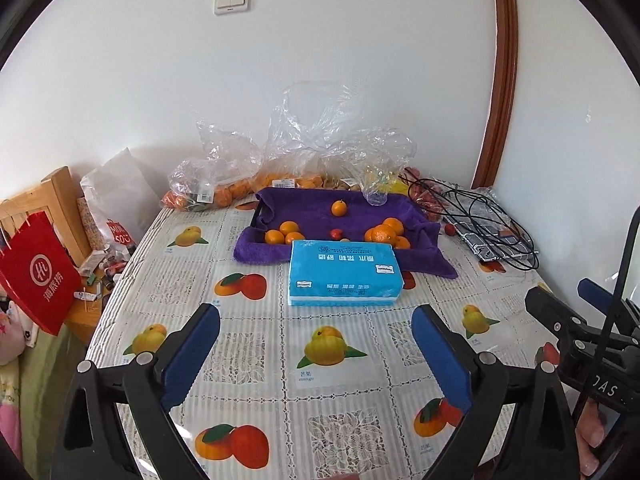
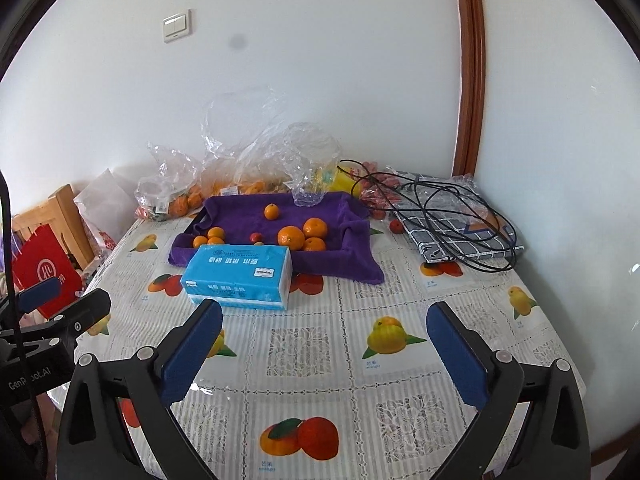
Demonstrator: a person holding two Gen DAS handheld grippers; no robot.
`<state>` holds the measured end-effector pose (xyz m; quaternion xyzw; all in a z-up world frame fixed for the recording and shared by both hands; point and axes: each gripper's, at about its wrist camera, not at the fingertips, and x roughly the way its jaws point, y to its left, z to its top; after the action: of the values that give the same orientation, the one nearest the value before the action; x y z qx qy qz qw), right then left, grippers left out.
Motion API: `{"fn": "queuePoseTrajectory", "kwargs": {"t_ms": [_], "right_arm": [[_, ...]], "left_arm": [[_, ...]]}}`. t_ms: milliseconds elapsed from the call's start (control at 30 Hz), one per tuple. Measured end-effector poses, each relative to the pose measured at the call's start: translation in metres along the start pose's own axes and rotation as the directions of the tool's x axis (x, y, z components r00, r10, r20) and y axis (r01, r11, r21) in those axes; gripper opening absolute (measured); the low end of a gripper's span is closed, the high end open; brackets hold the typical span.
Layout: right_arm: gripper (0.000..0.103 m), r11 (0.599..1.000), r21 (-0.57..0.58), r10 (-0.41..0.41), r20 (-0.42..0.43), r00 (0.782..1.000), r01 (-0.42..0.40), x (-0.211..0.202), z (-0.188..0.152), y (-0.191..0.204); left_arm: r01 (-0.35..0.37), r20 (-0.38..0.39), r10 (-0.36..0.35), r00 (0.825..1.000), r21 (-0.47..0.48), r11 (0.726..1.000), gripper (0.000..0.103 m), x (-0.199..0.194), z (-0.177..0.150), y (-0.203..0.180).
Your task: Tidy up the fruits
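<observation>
Left wrist — tissue pack (image 1: 345,273) hides tray's (image 1: 256,210) near edge, oranges (image 1: 385,234) partly

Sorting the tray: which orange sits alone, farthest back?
The single orange with a stem, alone mid-towel near the tray's back; the others cluster near the tissue pack.

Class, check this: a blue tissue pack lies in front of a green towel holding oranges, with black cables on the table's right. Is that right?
One error: the towel is purple, not green, as the left wrist view shows. The tissue pack, oranges and cables are as stated.
</observation>
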<state>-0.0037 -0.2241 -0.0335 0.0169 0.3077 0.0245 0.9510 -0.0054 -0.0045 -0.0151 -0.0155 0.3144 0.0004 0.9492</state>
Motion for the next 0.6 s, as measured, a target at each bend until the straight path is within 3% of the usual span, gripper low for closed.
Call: {"fn": "queuePoseTrajectory", "kwargs": {"t_ms": [333, 600], "right_arm": [[0.101, 0.999, -0.012, -0.032, 0.042, 0.999, 0.032, -0.030, 0.002, -0.006], [0.101, 0.999, -0.024, -0.040, 0.041, 0.998, 0.041, -0.030, 0.000, -0.003]], "left_arm": [[0.013, 0.024, -0.013, 1.000, 0.001, 1.000, 0.098, -0.015, -0.002, -0.008], [0.007, 0.019, -0.008, 1.000, 0.010, 1.000, 0.099, -0.014, -0.004, -0.006]]}}
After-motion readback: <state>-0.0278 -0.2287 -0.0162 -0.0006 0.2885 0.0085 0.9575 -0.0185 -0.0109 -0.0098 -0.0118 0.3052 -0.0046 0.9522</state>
